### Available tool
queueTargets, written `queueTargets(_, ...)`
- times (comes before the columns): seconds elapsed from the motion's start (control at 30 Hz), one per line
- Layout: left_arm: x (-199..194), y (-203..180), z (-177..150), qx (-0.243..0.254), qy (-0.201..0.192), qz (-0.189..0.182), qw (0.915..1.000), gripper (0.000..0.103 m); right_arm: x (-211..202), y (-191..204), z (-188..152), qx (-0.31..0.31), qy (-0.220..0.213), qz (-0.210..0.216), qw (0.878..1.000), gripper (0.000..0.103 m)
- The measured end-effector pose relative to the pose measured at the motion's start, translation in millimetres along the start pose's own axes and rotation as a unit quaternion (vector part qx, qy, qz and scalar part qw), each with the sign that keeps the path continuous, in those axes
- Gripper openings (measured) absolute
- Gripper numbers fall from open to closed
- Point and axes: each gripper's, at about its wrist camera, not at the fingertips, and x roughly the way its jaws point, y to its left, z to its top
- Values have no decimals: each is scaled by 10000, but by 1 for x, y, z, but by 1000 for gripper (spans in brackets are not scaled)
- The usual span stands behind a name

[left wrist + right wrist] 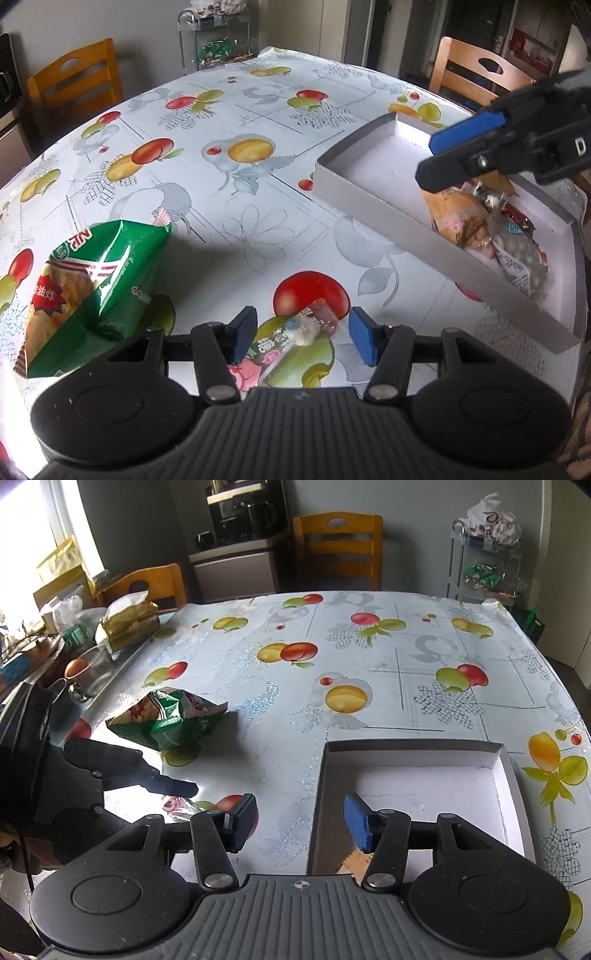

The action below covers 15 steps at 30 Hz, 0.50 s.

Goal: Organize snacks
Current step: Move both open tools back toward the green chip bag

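Note:
A shallow white cardboard box (373,192) lies on the table at the right and holds several snack packets (491,236) at its near end. A small candy packet (295,336) lies on the tablecloth between the open fingers of my left gripper (303,334). A green chip bag (88,280) lies to its left. My right gripper (301,819) is open and empty, hovering over the near left edge of the box (406,786). It also shows in the left wrist view (436,158) above the box. The chip bag (170,720) shows at left.
The table carries a fruit-print cloth (236,155). Wooden chairs (74,81) stand around it. A glass shelf unit with snacks (214,40) stands behind. A cluttered side counter with a metal cup (88,672) lies off the table's left edge.

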Motion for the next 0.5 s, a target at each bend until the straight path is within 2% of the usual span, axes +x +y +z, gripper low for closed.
queueTargets(0.27, 10, 6, 0, 135, 118, -157, 9997, 55, 6, 17, 14, -87, 9, 97, 9999, 57)
queueTargets(0.5, 8, 11, -7, 50, 144, -230, 9996, 55, 18, 37, 28, -242, 74, 270, 9993, 60)
